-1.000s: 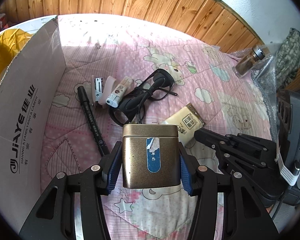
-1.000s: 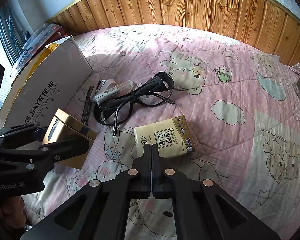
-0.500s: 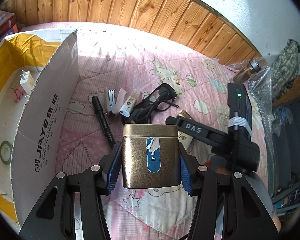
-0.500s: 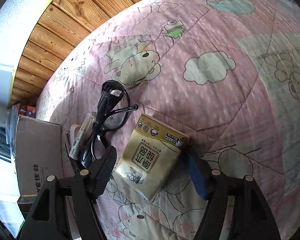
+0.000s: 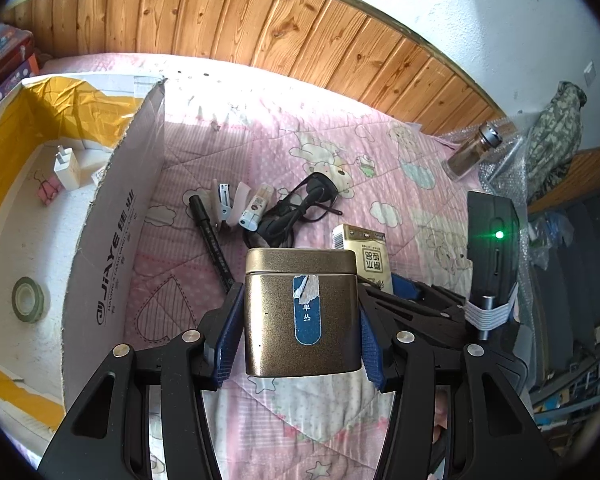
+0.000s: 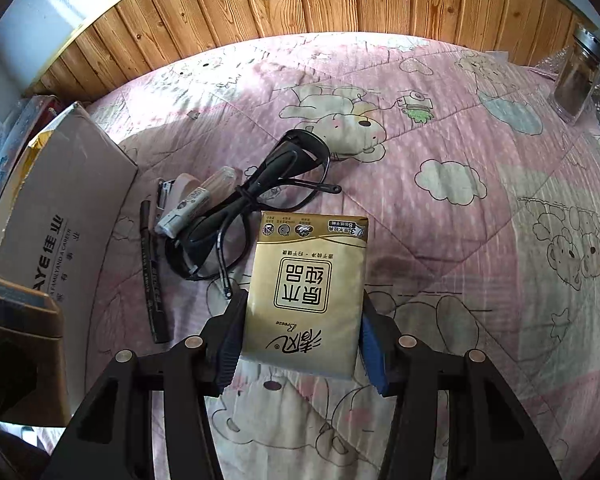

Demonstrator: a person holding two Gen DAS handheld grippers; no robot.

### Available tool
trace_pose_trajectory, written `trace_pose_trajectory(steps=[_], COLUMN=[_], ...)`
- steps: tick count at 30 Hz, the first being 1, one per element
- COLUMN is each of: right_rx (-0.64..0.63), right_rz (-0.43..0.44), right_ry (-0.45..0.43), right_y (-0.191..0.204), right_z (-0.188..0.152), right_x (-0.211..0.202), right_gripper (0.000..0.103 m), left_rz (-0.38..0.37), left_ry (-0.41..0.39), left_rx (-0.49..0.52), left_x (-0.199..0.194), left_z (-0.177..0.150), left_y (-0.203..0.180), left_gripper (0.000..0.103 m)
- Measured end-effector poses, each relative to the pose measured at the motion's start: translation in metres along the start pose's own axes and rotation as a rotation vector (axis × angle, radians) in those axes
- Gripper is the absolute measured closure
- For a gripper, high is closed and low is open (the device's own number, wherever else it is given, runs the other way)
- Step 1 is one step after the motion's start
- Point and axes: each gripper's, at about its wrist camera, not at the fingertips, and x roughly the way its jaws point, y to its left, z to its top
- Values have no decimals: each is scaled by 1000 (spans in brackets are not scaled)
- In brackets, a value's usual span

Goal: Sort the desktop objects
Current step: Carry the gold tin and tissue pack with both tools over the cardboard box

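Your left gripper [image 5: 302, 344] pinches a bronze tin [image 5: 302, 312] by its two sides, both blue pads pressed flat against it, and the tin hangs upright above the pink quilt [image 5: 340, 152] with its lid on and a torn blue label facing you. To its left stands the open cardboard box [image 5: 112, 240], and inside it lie a white charger [image 5: 67, 168], a pink binder clip [image 5: 47, 192] and a roll of green tape [image 5: 29, 299]. Your right gripper [image 6: 300, 344] has its jaws closing around a tissue pack [image 6: 306, 288]; the pack sits between the pads, which stand at its long edges, though you cannot tell for sure that they press on it. The pack's near end is between the fingers and its far end points toward the black glasses [image 6: 260, 192], which lie just beyond it on the quilt. Left of the glasses sit a small white tube [image 6: 196, 200], a stapler [image 6: 168, 192] and a black marker [image 6: 152, 276], close together beside the box. A glass jar [image 6: 578, 76] stands far off to the right.
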Motion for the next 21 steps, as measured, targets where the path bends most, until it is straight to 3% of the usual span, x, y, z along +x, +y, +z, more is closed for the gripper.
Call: trace_pose_trajectory(steps=[11, 21], right_rx=[-22, -188], right_rz=[131, 142], right_ry=[-119, -210], right_y=[57, 128], right_z=[-24, -41], right_x=[-79, -115], right_gripper=[50, 50], left_rz=[14, 107], left_ry=[-96, -184], left_rx=[36, 69], left_x=[-70, -117], left_z=[-10, -17], left_y=[9, 37], left_gripper=[50, 50])
